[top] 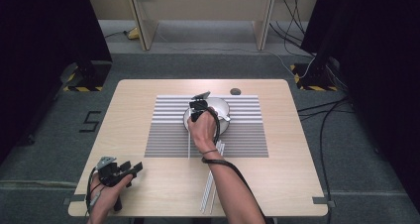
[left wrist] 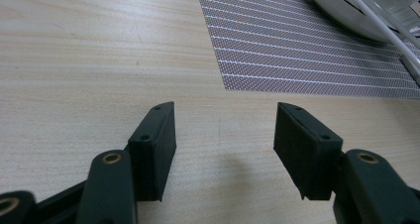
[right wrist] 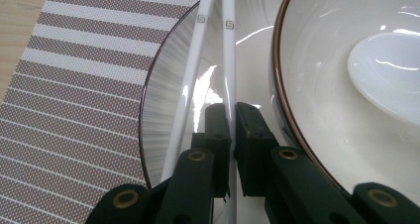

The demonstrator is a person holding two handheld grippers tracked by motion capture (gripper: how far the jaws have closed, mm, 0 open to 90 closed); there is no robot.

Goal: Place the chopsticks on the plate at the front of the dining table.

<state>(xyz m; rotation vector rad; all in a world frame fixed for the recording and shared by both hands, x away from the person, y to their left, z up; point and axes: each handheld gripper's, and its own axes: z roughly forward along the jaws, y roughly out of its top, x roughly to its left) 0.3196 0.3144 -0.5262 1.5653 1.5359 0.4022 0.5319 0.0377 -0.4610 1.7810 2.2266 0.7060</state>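
- On the wooden table [top: 148,100], high view: we see a striped woven placemat [top: 247,135] bearing a round white bowl [top: 220,106] with one white spoon [top: 224,117] in it. The right gripper [top: 198,106] sits over the bowl's near-left rim. White sticks [top: 210,189] lie near the placemat. The left gripper [top: 130,170] rests well left of the bowl.
- Left gripper view: its black jaws stand apart, nothing between them, above bare wood beside the placemat.
- Right gripper view: we count two glossy white chopsticks [right wrist: 195,60] lying on a grey-streaked plate [right wrist: 163,90] beside the bowl; the jaws clench one chopstick [right wrist: 229,50].
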